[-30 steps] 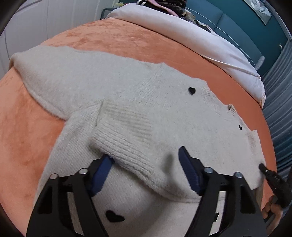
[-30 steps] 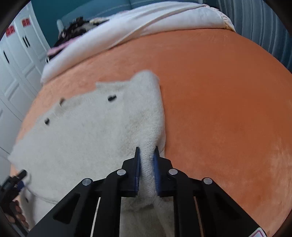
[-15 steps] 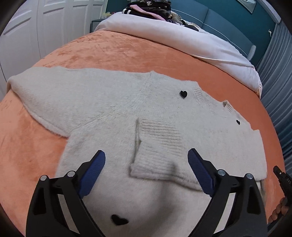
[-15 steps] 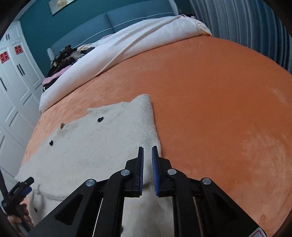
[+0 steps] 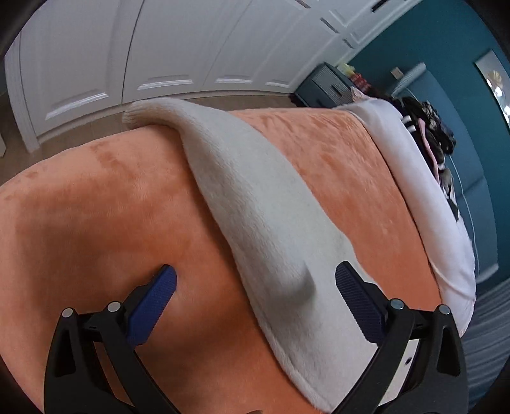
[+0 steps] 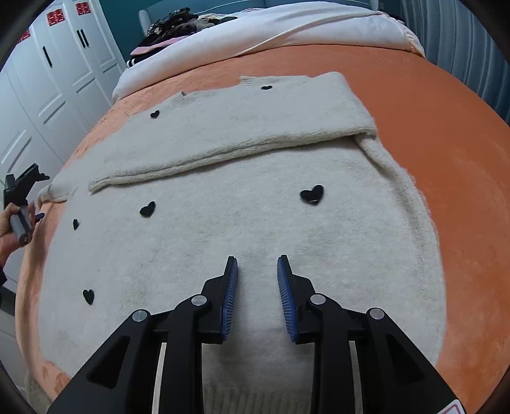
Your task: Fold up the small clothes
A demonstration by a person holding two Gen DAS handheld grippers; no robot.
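A cream knit sweater (image 6: 242, 203) with small black hearts lies spread on the orange bed cover (image 6: 446, 133). One sleeve (image 6: 242, 130) is folded across its chest. My right gripper (image 6: 257, 274) is open and empty, low over the sweater's lower body. In the left wrist view the other sleeve (image 5: 255, 203) stretches out to the bed's edge, its cuff hanging over. My left gripper (image 5: 255, 286) is wide open and empty, straddling that sleeve near the shoulder. The left gripper also shows at the left edge of the right wrist view (image 6: 22, 191), held by a hand.
A white duvet (image 6: 255, 35) and a pile of dark clothes (image 6: 178, 25) lie at the head of the bed. White wardrobe doors (image 5: 127, 57) stand beyond the bed's edge. A dark nightstand (image 5: 325, 89) stands by the teal wall.
My right gripper let go of the folded sleeve, opened and drew back over the sweater's body. My left gripper swung left to the outstretched sleeve.
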